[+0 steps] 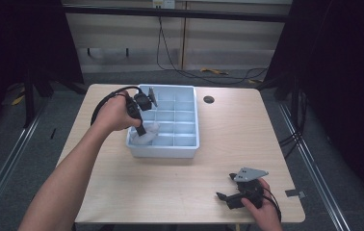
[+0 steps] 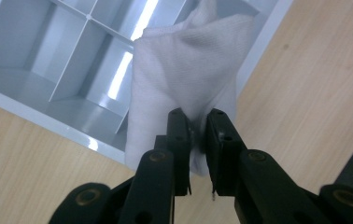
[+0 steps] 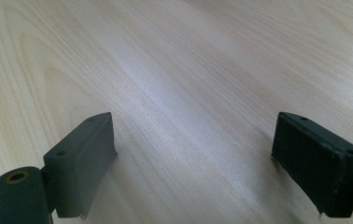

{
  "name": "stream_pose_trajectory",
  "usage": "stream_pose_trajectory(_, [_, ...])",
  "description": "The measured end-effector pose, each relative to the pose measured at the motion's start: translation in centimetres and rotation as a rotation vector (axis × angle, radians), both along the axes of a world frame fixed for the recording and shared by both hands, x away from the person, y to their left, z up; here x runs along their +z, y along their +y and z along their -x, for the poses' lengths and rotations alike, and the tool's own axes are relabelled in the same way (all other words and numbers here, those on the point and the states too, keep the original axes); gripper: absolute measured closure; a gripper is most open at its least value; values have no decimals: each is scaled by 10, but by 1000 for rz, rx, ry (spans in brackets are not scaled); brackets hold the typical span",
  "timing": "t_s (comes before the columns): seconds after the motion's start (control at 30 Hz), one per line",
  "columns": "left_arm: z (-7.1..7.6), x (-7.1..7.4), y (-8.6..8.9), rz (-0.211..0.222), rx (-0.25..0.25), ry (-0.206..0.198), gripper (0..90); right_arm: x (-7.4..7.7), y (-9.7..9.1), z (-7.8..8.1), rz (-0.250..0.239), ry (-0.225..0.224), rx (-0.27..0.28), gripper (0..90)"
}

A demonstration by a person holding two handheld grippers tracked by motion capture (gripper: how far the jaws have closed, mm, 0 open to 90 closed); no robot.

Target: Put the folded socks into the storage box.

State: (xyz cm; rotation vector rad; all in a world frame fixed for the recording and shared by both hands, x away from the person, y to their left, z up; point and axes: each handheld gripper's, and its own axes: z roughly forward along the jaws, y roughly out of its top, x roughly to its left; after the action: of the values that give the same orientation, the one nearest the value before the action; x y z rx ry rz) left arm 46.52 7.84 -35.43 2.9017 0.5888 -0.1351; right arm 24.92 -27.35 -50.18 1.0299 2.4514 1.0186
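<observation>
A white cloth point(image 2: 184, 74) hangs into the front left corner of a light blue divided tray point(image 1: 186, 144), draped over its rim. My left gripper point(image 2: 199, 121) is shut on the cloth's lower end, its jaws pinching the fabric. In the high view the left gripper point(image 1: 141, 126) sits over the tray's left side with the cloth point(image 1: 147, 135) below it. My right gripper point(image 1: 227, 186) rests low over the table near its front right edge, and in the right gripper view its jaws point(image 3: 193, 140) stand wide open with only bare wood between them.
The tray point(image 2: 34, 60) has several small compartments. A dark round hole point(image 1: 209, 99) sits in the wooden table point(image 1: 170, 187) behind the tray's right side. Cables run across the floor beyond the table.
</observation>
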Motion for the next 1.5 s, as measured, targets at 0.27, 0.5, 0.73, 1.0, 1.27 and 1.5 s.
stream_pose_trajectory(0.27, [-1, -14, -6, -35, 5, -7, 807, 0, 0, 0, 0, 0, 0, 127])
stream_pose_trajectory(0.5, [-2, -22, 0, -34, 11, -16, 808, 0, 0, 0, 0, -1, 0, 127])
stream_pose_trajectory(0.73, [0, -26, 1, -57, 22, -25, 809, 0, 0, 0, 0, -1, 0, 127])
stream_pose_trajectory(1.0, [0, -32, 1, -86, 24, -10, 816, 0, 0, 0, 0, -1, 0, 127])
stream_pose_trajectory(1.27, [0, -24, 8, -18, 48, -17, 656, 0, 0, 0, 0, 0, 0, 127])
stream_pose_trajectory(1.5, [3, -8, 13, 50, 72, -23, 624, 0, 0, 0, 0, 0, 0, 127])
